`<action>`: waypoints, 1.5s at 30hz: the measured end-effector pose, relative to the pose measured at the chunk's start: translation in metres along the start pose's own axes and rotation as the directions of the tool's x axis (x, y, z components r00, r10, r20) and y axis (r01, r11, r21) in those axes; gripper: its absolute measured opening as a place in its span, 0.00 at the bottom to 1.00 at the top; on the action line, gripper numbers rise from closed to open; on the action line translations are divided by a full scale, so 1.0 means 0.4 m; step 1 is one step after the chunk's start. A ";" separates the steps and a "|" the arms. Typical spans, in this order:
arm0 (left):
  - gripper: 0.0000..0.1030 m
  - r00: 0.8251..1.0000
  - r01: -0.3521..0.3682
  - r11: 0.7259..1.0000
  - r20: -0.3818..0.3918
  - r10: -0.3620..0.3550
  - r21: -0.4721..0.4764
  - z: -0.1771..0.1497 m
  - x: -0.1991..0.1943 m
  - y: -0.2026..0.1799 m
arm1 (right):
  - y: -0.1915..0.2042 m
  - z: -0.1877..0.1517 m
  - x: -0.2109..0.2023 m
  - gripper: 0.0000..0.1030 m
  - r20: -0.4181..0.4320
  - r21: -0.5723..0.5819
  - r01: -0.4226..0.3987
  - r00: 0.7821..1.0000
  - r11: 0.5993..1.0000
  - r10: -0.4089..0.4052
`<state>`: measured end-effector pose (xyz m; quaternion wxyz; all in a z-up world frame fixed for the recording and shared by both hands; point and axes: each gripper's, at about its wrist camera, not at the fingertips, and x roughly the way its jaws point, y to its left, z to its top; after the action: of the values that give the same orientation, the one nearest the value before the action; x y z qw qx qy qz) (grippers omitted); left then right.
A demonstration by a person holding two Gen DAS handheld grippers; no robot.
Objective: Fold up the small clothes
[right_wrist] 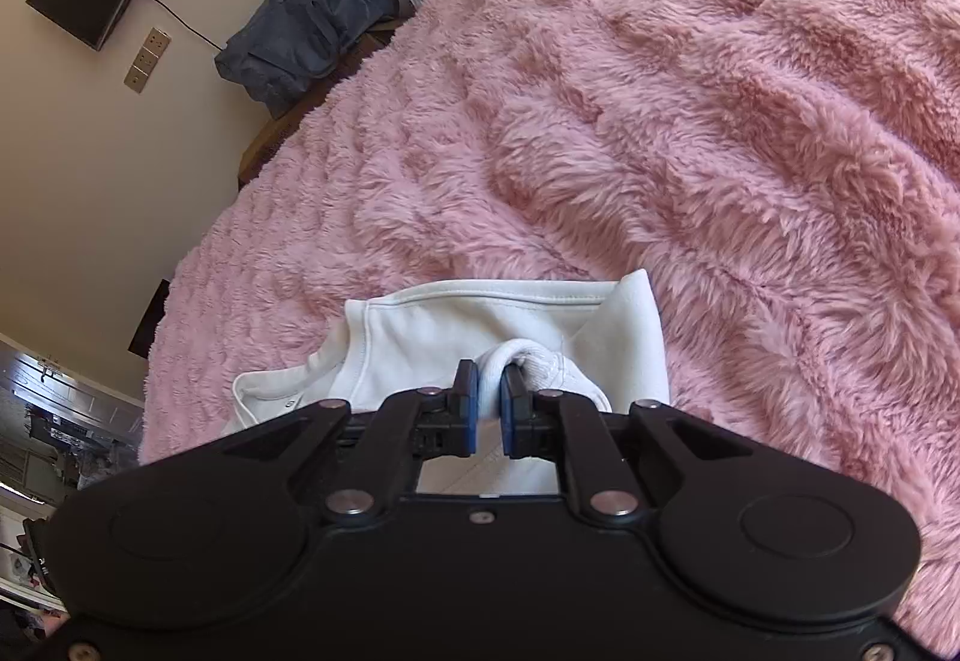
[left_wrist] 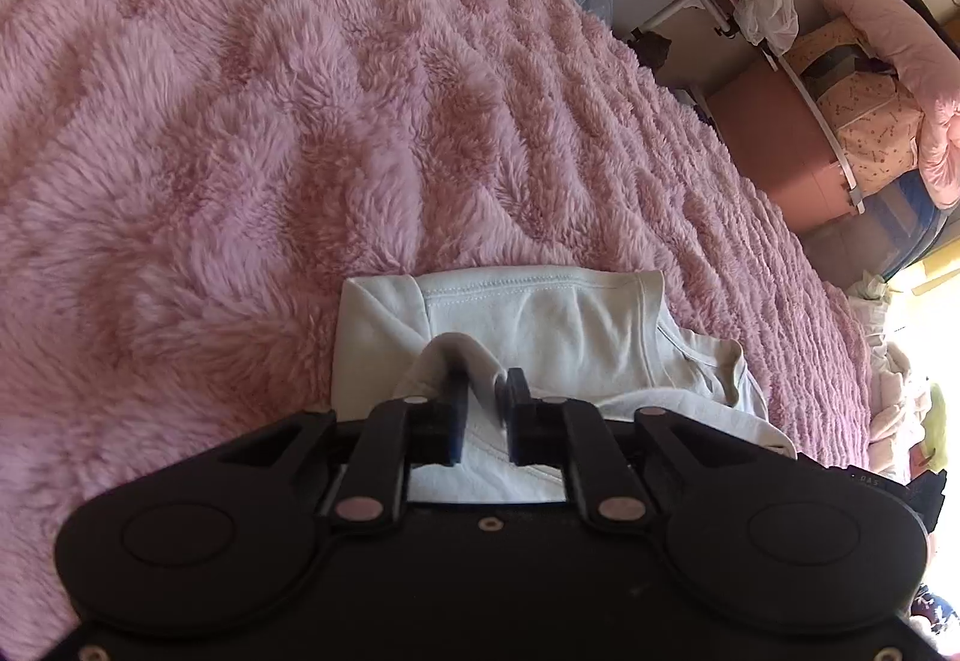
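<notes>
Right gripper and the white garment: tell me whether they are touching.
Touching. The right wrist view shows the right gripper with its blue pads pinched on a bunched fold of the white garment, no gap visible.

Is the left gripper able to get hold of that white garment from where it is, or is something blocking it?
Probably yes. The left gripper sits right over the white garment on the pink fluffy blanket, its jaws apart with a raised fold of the cloth between them. Nothing lies in between.
</notes>
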<state>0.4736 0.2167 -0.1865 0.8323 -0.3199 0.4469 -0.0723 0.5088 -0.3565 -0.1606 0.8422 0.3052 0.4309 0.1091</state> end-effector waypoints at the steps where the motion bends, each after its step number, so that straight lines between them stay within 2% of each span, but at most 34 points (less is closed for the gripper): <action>1: 0.29 1.000 0.005 1.000 0.020 -0.005 -0.010 0.000 -0.006 0.004 | -0.002 -0.002 0.008 0.09 0.002 -0.008 0.005 1.000 1.000 -0.005; 3: 0.32 0.997 0.046 0.999 0.062 -0.044 -0.023 -0.002 -0.031 0.013 | 0.000 -0.008 0.009 0.23 0.015 -0.026 0.024 1.000 0.999 -0.023; 5: 0.37 0.995 0.026 1.000 0.095 -0.027 0.008 -0.010 -0.065 0.008 | 0.019 -0.014 -0.013 0.56 0.063 -0.094 0.058 0.997 0.994 -0.052; 7: 0.39 0.994 0.022 0.998 0.109 -0.029 0.067 -0.047 -0.116 0.000 | 0.046 -0.028 -0.055 0.60 0.139 -0.199 0.108 0.987 0.974 -0.081; 9: 0.41 0.994 0.015 0.995 0.106 -0.025 0.100 -0.090 -0.152 0.002 | 0.064 -0.050 -0.099 0.60 0.172 -0.302 0.100 0.984 0.948 -0.049; 11: 0.41 0.995 -0.001 0.991 0.099 -0.012 0.131 -0.163 -0.196 0.014 | 0.072 -0.080 -0.142 0.60 0.174 -0.387 0.102 0.984 0.917 -0.036; 16: 0.42 0.996 0.009 0.976 0.086 -0.029 0.219 -0.334 -0.285 0.045 | 0.045 -0.197 -0.233 0.61 0.128 -0.494 0.148 0.987 0.857 -0.097; 18: 0.42 0.996 0.008 0.967 0.082 -0.029 0.255 -0.389 -0.312 0.050 | 0.030 -0.250 -0.267 0.68 0.114 -0.525 0.166 0.986 0.835 -0.124; 19: 0.42 0.997 0.017 0.962 0.064 -0.036 0.274 -0.413 -0.322 0.052 | 0.020 -0.282 -0.286 0.78 0.112 -0.545 0.182 0.983 0.818 -0.145; 20: 0.43 0.998 0.029 0.950 0.048 -0.046 0.310 -0.448 -0.333 0.053 | 0.012 -0.307 -0.301 0.82 0.114 -0.563 0.202 0.979 0.801 -0.167; 23: 0.43 0.998 0.022 0.910 0.042 -0.043 0.415 -0.514 -0.357 0.044 | -0.010 -0.375 -0.339 0.82 0.136 -0.640 0.236 0.971 0.732 -0.195; 26: 0.44 0.999 -0.005 0.895 0.040 -0.014 0.447 -0.536 -0.355 0.047 | -0.019 -0.426 -0.349 0.79 0.158 -0.735 0.259 0.964 0.627 -0.213; 27: 0.44 0.999 -0.013 0.894 0.042 -0.007 0.448 -0.538 -0.353 0.048 | -0.018 -0.436 -0.346 0.75 0.151 -0.764 0.254 0.964 0.593 -0.218; 29: 0.44 0.998 -0.033 0.890 0.058 0.007 0.454 -0.537 -0.346 0.054 | -0.018 -0.447 -0.342 0.51 0.144 -0.788 0.245 0.965 0.565 -0.218; 31: 0.44 0.998 -0.025 0.893 0.061 -0.002 0.450 -0.526 -0.335 0.060 | -0.014 -0.451 -0.340 0.49 0.132 -0.790 0.226 0.971 0.570 -0.202; 36: 0.44 0.999 -0.045 0.896 0.017 0.042 0.441 -0.501 -0.286 0.072 | -0.021 -0.441 -0.311 0.49 0.087 -0.748 0.211 0.971 0.629 -0.223; 40: 0.44 0.999 -0.039 0.903 -0.001 0.044 0.429 -0.491 -0.250 0.084 | -0.035 -0.431 -0.288 0.49 0.055 -0.712 0.193 0.974 0.675 -0.221; 42: 0.44 0.999 -0.041 0.901 -0.004 0.048 0.431 -0.488 -0.236 0.084 | -0.039 -0.427 -0.278 0.45 0.046 -0.703 0.187 0.975 0.686 -0.219; 45: 0.40 0.999 -0.023 0.902 -0.013 0.031 0.432 -0.488 -0.223 0.080 | -0.046 -0.416 -0.264 0.24 0.010 -0.666 0.163 0.978 0.728 -0.210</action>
<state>0.2616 0.1868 -0.2208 0.8790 -0.1208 0.4323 -0.1611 0.3116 -0.3483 -0.1758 0.8875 -0.0624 0.4197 0.1799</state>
